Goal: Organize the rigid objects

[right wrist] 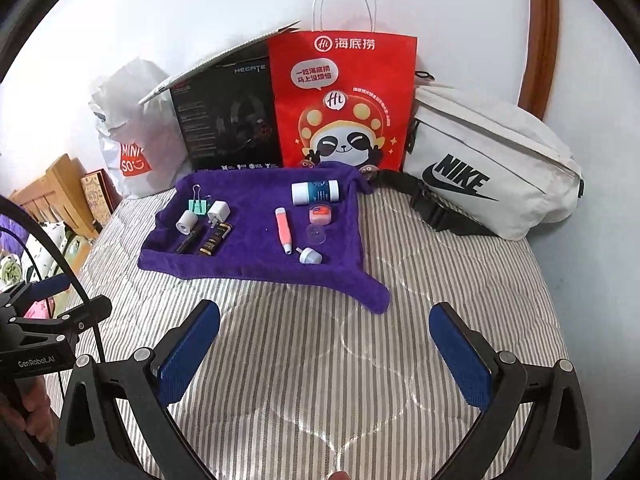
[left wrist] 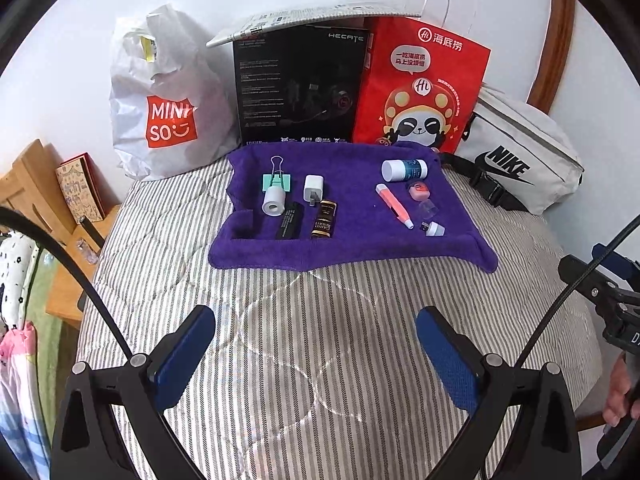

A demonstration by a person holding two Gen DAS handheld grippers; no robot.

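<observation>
Both pairs of fingers stand spread wide with nothing between them: the left gripper (left wrist: 316,356) and the right gripper (right wrist: 324,354) hang over the striped bed cover (left wrist: 320,320), on the near side of the purple towel (left wrist: 352,240) and well apart from it.

On the towel the small things lie in two groups. Toward its left end: a green binder clip (left wrist: 276,180), a white roll (left wrist: 273,199) touching it, a white charger plug (left wrist: 313,189), a black stick (left wrist: 289,220) and a dark gold-lettered tube (left wrist: 324,219). Toward its right end: a white-and-blue bottle (left wrist: 404,169), a pink pen (left wrist: 394,205), a small pink pot (left wrist: 419,191), a clear cap (left wrist: 428,209) and a small white cap (left wrist: 433,229).

This layout fits sorting either under way or finished. Any pick would go best from straight above, fingers across a thing's narrow width, as the soft towel gives and round pieces may roll.
</observation>
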